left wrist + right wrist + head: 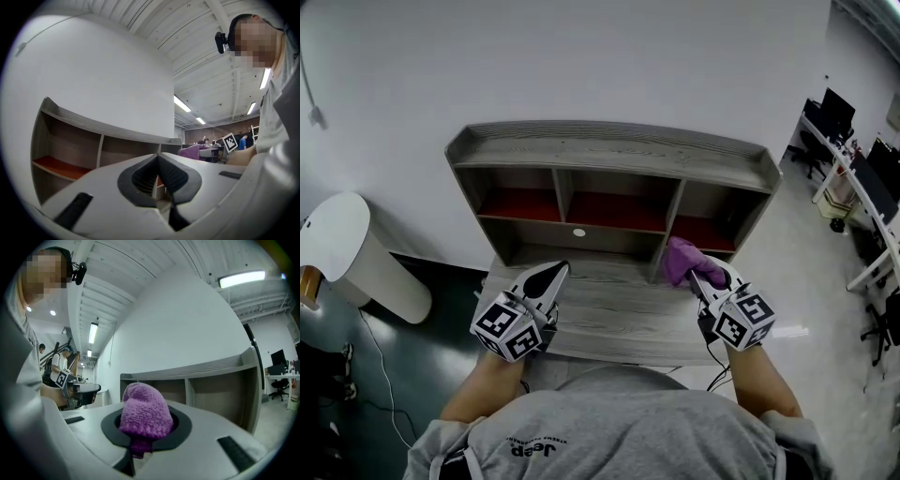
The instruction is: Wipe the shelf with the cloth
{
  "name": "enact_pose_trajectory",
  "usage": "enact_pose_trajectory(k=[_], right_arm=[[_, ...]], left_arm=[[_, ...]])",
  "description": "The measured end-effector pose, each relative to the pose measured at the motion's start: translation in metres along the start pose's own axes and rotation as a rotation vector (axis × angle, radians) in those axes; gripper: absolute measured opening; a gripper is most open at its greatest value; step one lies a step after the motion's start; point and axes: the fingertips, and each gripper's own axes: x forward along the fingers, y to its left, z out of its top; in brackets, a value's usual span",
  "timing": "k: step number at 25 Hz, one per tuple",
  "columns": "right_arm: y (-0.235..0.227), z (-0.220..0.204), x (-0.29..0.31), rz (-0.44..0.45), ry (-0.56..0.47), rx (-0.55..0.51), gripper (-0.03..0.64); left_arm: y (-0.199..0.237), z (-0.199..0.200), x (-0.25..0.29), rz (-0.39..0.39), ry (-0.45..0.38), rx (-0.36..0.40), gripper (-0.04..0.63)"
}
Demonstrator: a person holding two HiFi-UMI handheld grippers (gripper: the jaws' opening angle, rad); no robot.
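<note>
Two grippers hang over the desk (pixel 609 319) in front of the shelf (pixel 609 148). The right gripper (pixel 697 274) is clenched on the purple cloth (pixel 679 257), which bunches out ahead of its jaws, likely so that fabric rather than plastic meets the wood. The cloth sits near the desk's back right corner, at the mouth of the shelf's right compartment (pixel 709 225). The left gripper (pixel 557 270) is pressed together on nothing and parked toward the desk's left edge, seemingly idle. Whether the cloth touches the shelf I cannot tell. The person's body hides the desk's front edge.
</note>
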Motion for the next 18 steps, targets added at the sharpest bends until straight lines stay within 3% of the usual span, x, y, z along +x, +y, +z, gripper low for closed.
enact_pose_trajectory(k=[18], right_arm=[[0.012, -0.005, -0.005, 0.029, 0.011, -0.016, 0.057]], left_arm=[[-0.004, -0.002, 0.001, -0.031, 0.0, -0.01, 0.009]])
